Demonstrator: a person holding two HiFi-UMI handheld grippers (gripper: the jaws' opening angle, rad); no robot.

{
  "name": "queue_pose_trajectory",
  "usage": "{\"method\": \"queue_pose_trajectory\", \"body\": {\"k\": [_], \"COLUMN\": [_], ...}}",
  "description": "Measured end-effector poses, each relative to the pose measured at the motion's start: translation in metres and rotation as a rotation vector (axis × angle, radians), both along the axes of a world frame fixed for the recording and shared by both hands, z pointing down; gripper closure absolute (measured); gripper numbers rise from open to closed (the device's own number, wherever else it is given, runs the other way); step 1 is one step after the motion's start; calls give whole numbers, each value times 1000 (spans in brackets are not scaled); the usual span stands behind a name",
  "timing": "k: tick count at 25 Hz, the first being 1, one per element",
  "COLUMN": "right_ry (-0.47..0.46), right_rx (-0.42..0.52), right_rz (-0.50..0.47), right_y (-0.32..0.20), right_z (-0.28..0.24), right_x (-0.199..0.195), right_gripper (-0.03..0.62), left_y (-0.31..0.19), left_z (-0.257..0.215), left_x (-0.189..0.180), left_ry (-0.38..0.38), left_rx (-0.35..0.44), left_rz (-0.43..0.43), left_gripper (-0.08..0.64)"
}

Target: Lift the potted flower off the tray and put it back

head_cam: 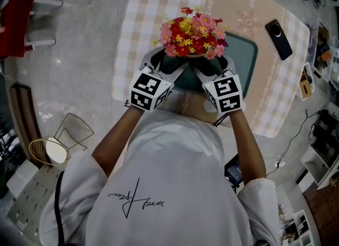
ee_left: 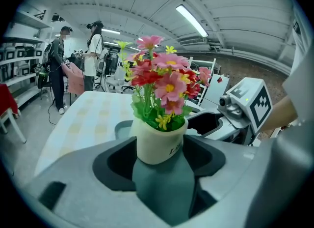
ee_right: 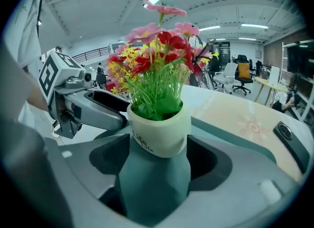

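Note:
A white pot [ee_left: 159,143] of pink, red and yellow flowers [head_cam: 192,38] stands on the dark teal tray [head_cam: 244,54] on the table. Both grippers flank it from the near side. My left gripper [head_cam: 168,66] is open, and in the left gripper view the pot sits between its jaws with a gap on each side. My right gripper [head_cam: 210,66] is open too, its jaws either side of the pot [ee_right: 159,133] without pressing on it. In the head view the flowers hide the pot. Each gripper view shows the other gripper's marker cube [ee_left: 255,101] [ee_right: 51,77].
The table [head_cam: 159,6] has a pale checked and pink cloth. A black phone [head_cam: 278,38] lies to the right of the tray. A red chair [head_cam: 18,17] stands at the far left, a wire basket [head_cam: 50,147] on the floor. Two people [ee_left: 93,55] stand beyond the table.

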State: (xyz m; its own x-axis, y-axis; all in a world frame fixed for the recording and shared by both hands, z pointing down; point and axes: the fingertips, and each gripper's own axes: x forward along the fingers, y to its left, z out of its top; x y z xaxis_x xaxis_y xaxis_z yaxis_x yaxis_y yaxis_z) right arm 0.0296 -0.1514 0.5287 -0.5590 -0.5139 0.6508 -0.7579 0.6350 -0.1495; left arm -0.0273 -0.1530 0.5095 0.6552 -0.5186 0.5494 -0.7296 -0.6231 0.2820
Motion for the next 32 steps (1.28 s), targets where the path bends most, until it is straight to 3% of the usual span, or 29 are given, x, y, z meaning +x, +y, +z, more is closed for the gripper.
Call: {"method": "queue_pose_trajectory", "body": {"k": [15, 32], "right_ry": [-25, -30], "right_rx": [45, 70], "right_rz": [-35, 19], "right_y": [-11, -22], "right_z": [7, 7], "right_x": [-5, -3], "right_gripper": [207, 230], "left_y": [-7, -18], "left_z": [7, 9], "left_x": [8, 7], "left_ry": [-11, -24], "left_rx": [-2, 37], "left_rz": [20, 42], "left_gripper": [253, 265]}}
